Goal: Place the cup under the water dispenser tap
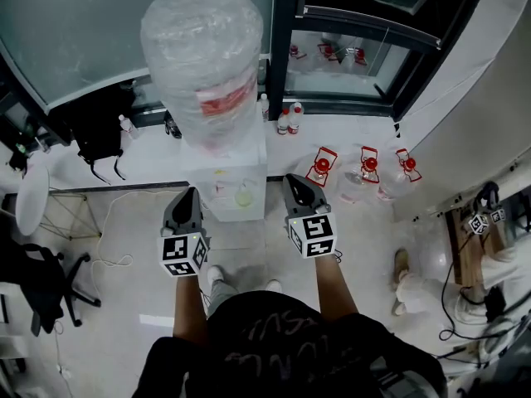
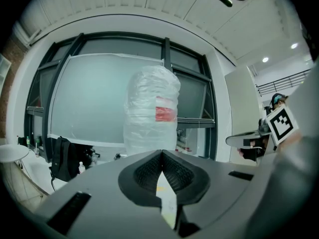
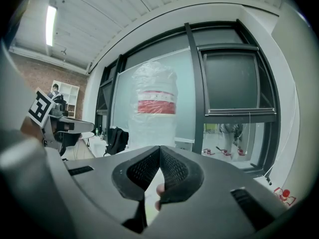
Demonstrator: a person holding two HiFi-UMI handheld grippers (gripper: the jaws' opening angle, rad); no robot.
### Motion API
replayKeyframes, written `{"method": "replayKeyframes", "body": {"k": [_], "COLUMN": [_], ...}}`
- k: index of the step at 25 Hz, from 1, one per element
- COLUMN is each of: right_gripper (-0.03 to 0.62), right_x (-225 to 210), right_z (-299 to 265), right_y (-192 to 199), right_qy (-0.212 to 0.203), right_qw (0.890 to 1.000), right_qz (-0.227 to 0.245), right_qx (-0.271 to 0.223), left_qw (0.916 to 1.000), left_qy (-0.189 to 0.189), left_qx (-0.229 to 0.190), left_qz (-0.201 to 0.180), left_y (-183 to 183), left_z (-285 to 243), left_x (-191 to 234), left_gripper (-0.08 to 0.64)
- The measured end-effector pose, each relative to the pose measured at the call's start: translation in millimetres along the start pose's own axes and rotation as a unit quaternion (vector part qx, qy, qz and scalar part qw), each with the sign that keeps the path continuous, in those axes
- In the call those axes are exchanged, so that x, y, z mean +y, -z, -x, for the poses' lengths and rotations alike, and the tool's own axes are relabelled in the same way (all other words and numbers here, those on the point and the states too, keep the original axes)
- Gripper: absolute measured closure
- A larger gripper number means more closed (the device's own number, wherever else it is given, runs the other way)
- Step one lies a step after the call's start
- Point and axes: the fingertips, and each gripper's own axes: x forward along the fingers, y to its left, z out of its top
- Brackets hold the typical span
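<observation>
At dispenser [image 1: 217, 181] front: cup [image 1: 243, 196] in its recess, seemingly placed. L gripper [image 1: 189, 193], R gripper [image 1: 293, 181] just before it: jaws closed, empty. To do well: confirm cup centred, don't nudge.

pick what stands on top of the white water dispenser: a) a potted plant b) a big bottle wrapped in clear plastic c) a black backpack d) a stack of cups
b: in the head view a big bottle in crinkled clear wrap, with a red label, stands on top of the white dispenser.
</observation>
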Motion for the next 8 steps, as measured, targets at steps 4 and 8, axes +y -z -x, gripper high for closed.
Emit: {"method": "replayKeyframes", "body": {"k": [4, 8], "right_gripper": [0.578, 0.578], "right_x": [3.3, 7.1], "right_z": [-0.9, -2.3], "right_y": [0.1, -1.0], "right_qy": [-0.003, -0.006], "right_qw": [1.0, 1.0], "right_qz": [0.003, 0.004], "right_qx": [-0.001, -0.001], "left_qw": [1.0, 1.0], "left_qy": [0.0, -0.001], "left_qx": [-0.001, -0.001], "left_qz": [-0.002, 0.0], "left_y": [-2.2, -5.3], "left_z": [1.0, 1.8], "left_x": [0.8, 3.3], "left_gripper": [0.544, 0.543]}}
